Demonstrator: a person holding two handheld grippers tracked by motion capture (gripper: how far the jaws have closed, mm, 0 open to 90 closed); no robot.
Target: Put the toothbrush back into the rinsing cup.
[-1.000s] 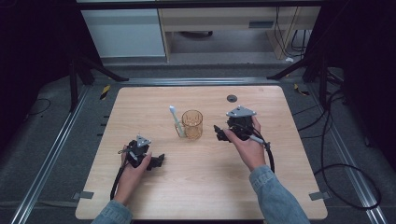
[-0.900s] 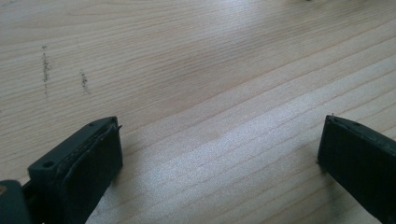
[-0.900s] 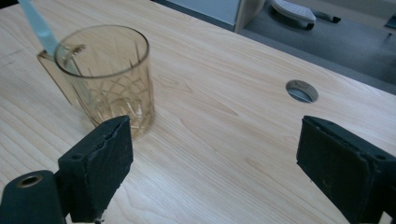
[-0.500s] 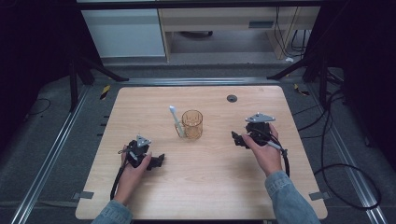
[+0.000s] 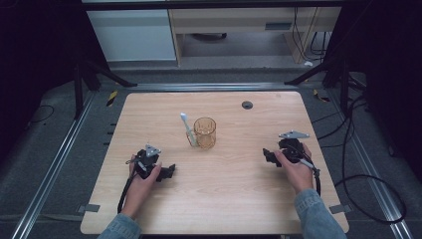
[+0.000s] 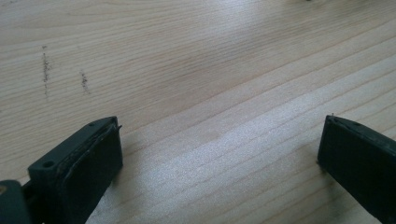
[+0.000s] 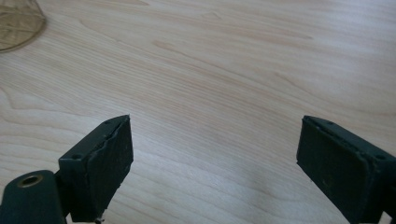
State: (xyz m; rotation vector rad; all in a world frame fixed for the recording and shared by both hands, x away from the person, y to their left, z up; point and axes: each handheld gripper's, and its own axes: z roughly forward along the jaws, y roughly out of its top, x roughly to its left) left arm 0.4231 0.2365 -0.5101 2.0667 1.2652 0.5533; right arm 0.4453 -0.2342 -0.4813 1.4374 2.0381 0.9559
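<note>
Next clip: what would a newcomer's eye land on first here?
The amber glass cup at mid-table, with a white toothbrush leaning against its left side. Next, the two grippers resting on the wooden table, the left gripper near the front left, the right gripper off to the right, both with jaws wide open and nothing held.

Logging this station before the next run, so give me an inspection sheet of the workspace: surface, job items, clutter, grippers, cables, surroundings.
Surface: wooden table, faint dark scuffs in the left gripper view.
Job's things: amber cup upright mid-table; white toothbrush leaning against its left side.
Clutter: small dark round thing near the far edge, too small to identify.
Grippers: left gripper and right gripper low over the table, jaws wide apart, holding nothing.
Cables: one cable trails from each gripper; more cables on the floor at right.
Surroundings: grey floor, metal rails, cabinet behind.
</note>
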